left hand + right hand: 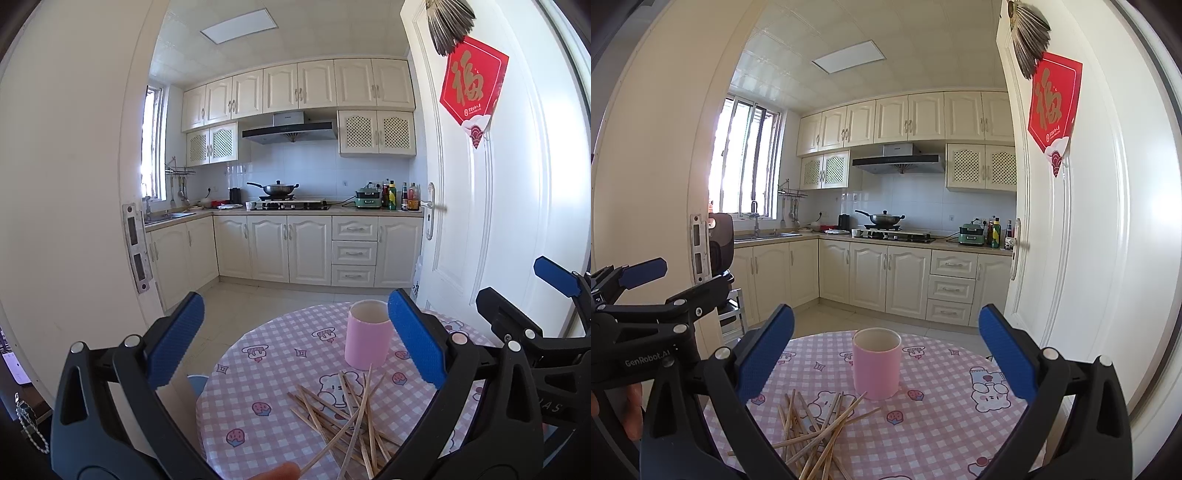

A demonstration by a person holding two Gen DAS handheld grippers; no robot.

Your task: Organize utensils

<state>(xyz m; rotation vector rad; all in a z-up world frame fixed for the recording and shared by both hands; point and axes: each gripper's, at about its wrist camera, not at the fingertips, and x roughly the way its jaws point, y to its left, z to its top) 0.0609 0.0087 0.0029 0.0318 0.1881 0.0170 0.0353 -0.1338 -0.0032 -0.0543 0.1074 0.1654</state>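
Chopsticks (pixel 347 421) heaped crisscross on the bench (pixel 942 435), just in front of the pink cup (pixel 876 363), long axes mostly fanning toward it. Below and between the spread fingers of the left gripper (pixel 295 354); lower left of the right gripper (pixel 886 354), likewise gaping, empty. Left probably nearer.

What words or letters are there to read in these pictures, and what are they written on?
"GenRobot.AI": on the left hand-held gripper, seen from the right wrist camera.
"福": large gold character on the red door poster.
Small gold print under that character: too small to read.
Letters on the right hand-held gripper: only partly readable.
Bottle labels on the counter: too blurred.
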